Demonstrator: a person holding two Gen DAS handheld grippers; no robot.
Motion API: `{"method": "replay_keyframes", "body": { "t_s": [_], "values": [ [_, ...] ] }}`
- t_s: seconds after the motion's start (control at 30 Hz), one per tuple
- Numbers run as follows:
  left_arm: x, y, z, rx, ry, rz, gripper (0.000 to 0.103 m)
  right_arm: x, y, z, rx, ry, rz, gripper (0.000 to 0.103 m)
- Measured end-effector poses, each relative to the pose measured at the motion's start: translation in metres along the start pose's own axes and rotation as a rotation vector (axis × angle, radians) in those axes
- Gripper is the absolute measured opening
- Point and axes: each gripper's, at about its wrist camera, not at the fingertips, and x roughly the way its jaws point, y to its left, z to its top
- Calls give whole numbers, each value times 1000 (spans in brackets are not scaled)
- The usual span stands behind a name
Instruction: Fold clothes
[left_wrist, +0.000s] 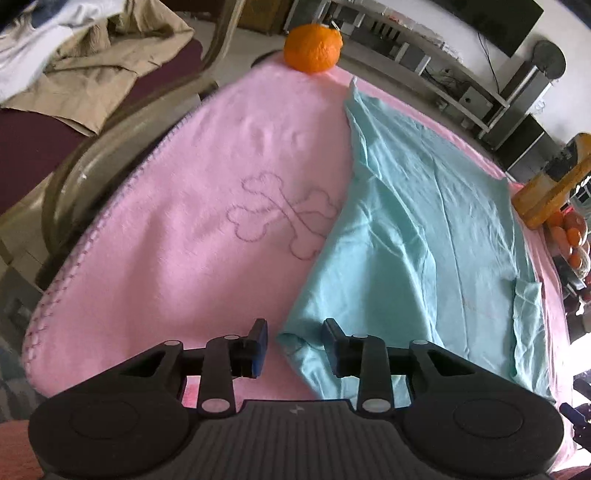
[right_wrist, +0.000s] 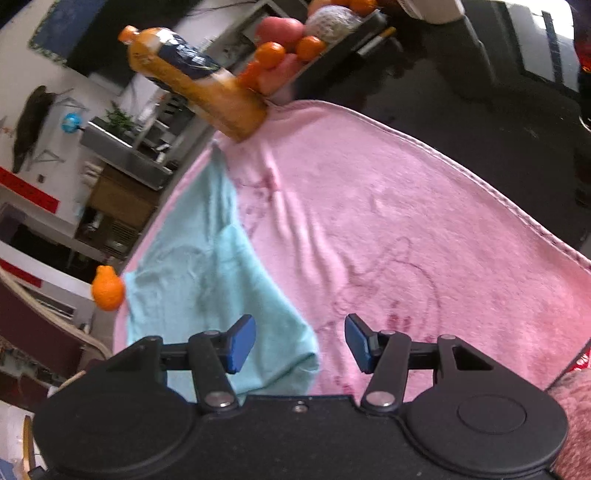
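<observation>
Left wrist view: the left hand-held gripper (left_wrist: 294, 345) points down at a worktop covered by a pink blanket (left_wrist: 177, 258). Its two blue-padded fingers (left_wrist: 261, 343) stand apart with nothing pressed between them. A near corner of the teal garment (left_wrist: 424, 240) lies on the blanket in the gap between the fingers, closer to the right-hand one. From there the garment spreads flat up and to the right across the blanket, lightly wrinkled, its left edge running diagonally past a stitched crossed-bones outline (left_wrist: 284, 216). At the far edge of the blanket sits an orange (left_wrist: 313, 47). Beyond the worktop on the left, beige clothing (left_wrist: 99, 70) lies heaped on a dark red seat.

Right wrist view: the right hand-held gripper (right_wrist: 300, 345) also hangs over the blanket, its jaws parted and holding nothing. Another corner of the teal garment lies just under and beside its left finger (right_wrist: 242, 341), reaching partway into the gap; the right finger is over bare pink blanket. The garment stretches away up and left. At the blanket's far corner stands an orange juice bottle (right_wrist: 195, 79), with a tray of fruit (right_wrist: 291, 55) behind it.
</observation>
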Motion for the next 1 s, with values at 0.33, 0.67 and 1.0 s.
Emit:
{"method": "replay_keyframes", "body": {
  "t_s": [0.33, 0.67, 1.0],
  "values": [
    [4, -10, -2, 74, -42, 31, 15, 21, 3, -8, -50, 53, -34, 26],
    [-2, -23, -14, 137, -91, 162, 4, 6, 26, -20, -224, -68, -150, 1],
    [-19, -19, -17, 147, -126, 189, 16, 6, 30, -23, -294, -28, -178, 7]
  ]
}}
